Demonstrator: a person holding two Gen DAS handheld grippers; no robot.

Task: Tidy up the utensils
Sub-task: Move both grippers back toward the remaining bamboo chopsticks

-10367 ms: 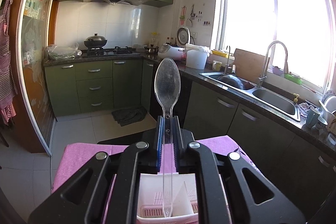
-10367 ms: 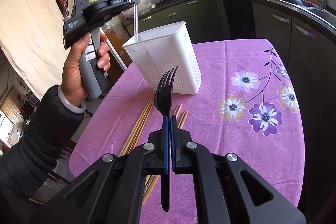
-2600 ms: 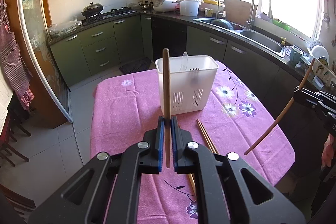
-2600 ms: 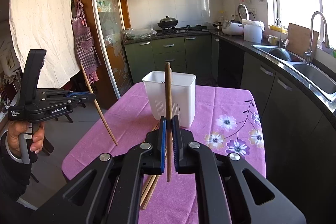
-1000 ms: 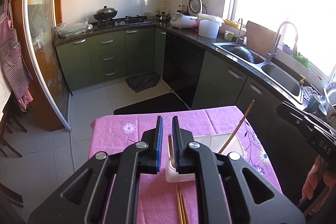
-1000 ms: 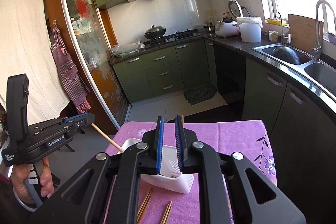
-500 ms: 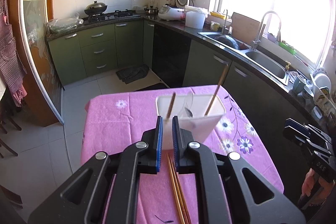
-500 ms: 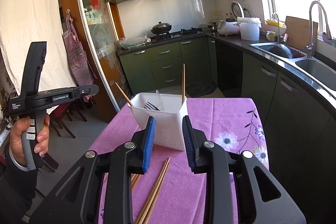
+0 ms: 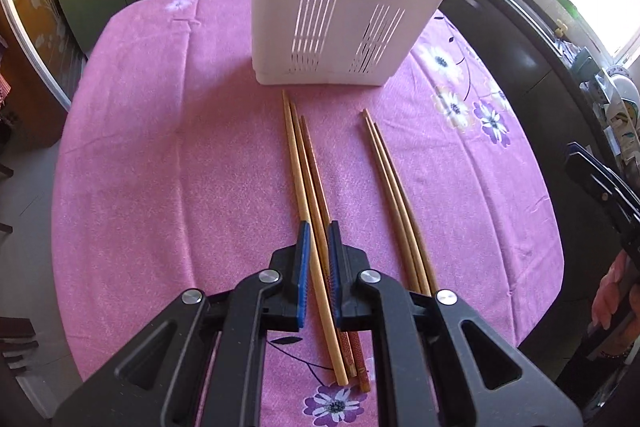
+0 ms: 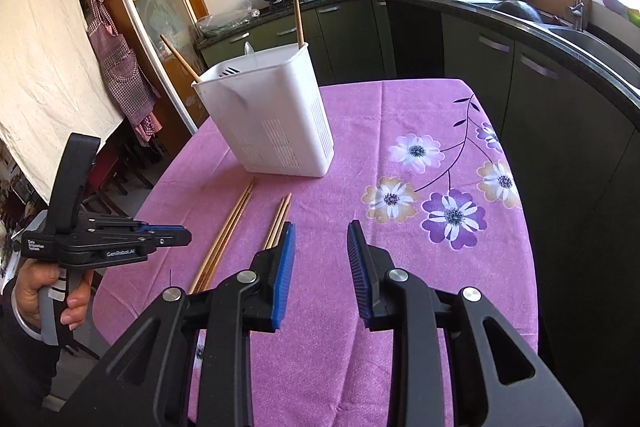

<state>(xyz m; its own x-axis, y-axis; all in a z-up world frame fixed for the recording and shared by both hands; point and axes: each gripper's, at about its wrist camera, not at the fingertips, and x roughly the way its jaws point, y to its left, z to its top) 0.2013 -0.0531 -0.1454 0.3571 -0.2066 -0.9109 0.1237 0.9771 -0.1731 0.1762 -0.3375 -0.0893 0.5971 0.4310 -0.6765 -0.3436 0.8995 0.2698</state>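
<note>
Your white utensil caddy (image 10: 276, 123) stands toward the table's (image 10: 420, 267) far edge, already holding two chopsticks. Five loose chopsticks (image 9: 308, 179) remain near its near edge. Your left gripper (image 9: 318, 259) is nearly closed, empty; your right gripper (image 10: 320, 259) is spread, empty.

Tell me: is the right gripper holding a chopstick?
No, the right gripper stands open over bare tablecloth, nothing between its pads.

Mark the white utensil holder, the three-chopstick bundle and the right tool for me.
white utensil holder (image 10: 280, 131): right wrist view, on its slotted front wall.
three-chopstick bundle (image 9: 306, 163): left wrist view, on the shafts ahead of the tool.
right tool (image 10: 320, 231): right wrist view, midway between the blue fingertips.
</note>
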